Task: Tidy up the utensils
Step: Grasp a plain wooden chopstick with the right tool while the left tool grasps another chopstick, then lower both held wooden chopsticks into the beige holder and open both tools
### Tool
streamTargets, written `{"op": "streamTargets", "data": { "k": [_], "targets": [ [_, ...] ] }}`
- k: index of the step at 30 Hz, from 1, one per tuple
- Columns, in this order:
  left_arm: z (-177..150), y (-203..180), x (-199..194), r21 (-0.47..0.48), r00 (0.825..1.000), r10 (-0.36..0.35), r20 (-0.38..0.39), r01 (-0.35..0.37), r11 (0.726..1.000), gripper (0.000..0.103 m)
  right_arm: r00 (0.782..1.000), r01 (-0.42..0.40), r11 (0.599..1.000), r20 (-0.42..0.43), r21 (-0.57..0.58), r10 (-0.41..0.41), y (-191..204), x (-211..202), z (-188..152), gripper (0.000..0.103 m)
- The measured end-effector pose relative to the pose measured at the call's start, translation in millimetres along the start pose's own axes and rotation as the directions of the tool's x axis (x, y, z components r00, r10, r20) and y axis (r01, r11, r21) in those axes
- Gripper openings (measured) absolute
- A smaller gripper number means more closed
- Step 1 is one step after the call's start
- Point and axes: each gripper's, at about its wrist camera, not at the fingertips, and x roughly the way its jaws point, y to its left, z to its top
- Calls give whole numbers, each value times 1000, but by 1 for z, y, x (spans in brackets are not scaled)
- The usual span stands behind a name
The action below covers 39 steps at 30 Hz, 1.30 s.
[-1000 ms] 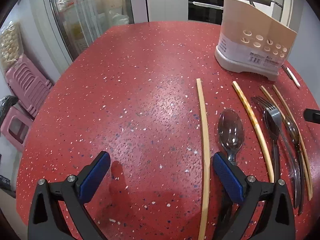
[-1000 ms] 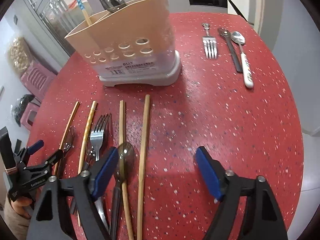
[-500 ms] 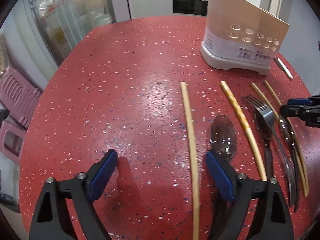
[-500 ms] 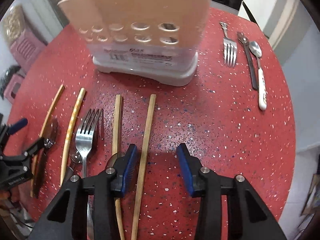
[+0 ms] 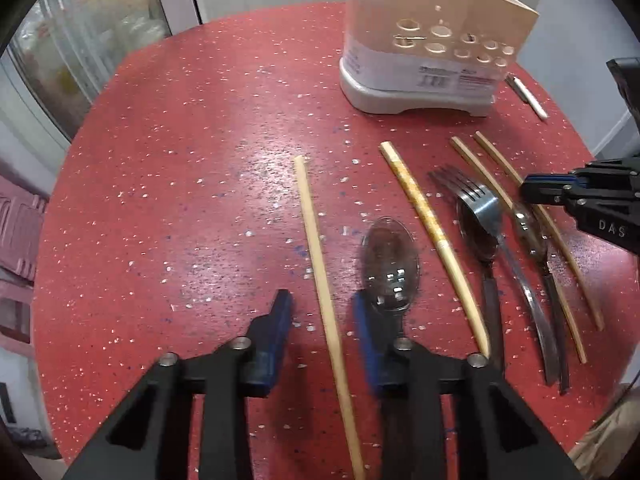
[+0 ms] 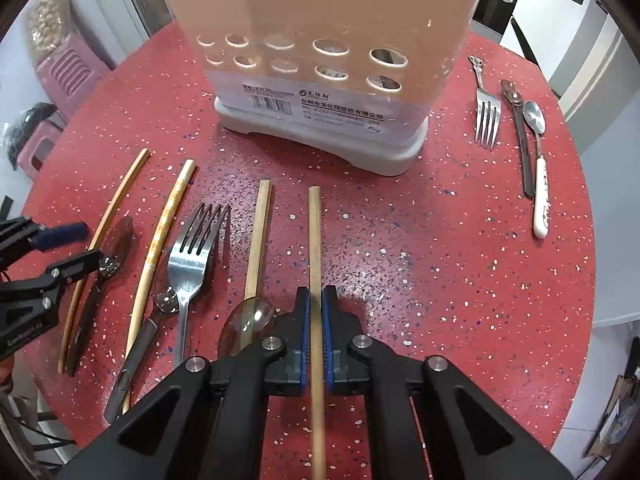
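My right gripper is shut on a plain wooden chopstick that lies on the red table, pointing toward the beige utensil holder. My left gripper is open, its blue pads on either side of another wooden chopstick, with a dark spoon just right of it. More chopsticks, a fork and spoons lie in a row between the two grippers. The holder also shows in the left wrist view.
A fork, a dark-handled spoon and a white-handled spoon lie right of the holder. The round table's edge drops off to the right. Pink stools stand beyond the left edge.
My right gripper moved forward and closed on the chopstick. My left gripper narrowed its jaws and shifted so they straddle the leftmost chopstick.
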Motion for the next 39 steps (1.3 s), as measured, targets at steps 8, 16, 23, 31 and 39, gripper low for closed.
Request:
{"op": "streamTargets", "data": {
  "k": [8, 16, 23, 31, 39],
  "targets": [
    [-20, -4, -9, -70, 996, -11, 89, 17, 997, 31, 994, -89, 996, 71, 22, 88, -9, -15, -25, 6],
    [-40, 0, -48, -169, 961, -16, 277, 65, 983, 31, 965, -187, 981, 197, 48, 174, -26, -44, -45, 6],
    [-42, -2, -80, -217, 918, -37, 395, 132, 967, 31, 926, -253, 966, 302, 53, 225, -34, -70, -55, 7],
    [-36, -7, -110, -228, 875, -50, 482, 181, 957, 31, 892, -282, 958, 383, 52, 242, -42, -99, -50, 7],
    [-16, -10, -139, -221, 821, -51, 568, 212, 952, 31, 857, -299, 953, 453, 44, 247, -50, -127, -35, 6]
  ]
}}
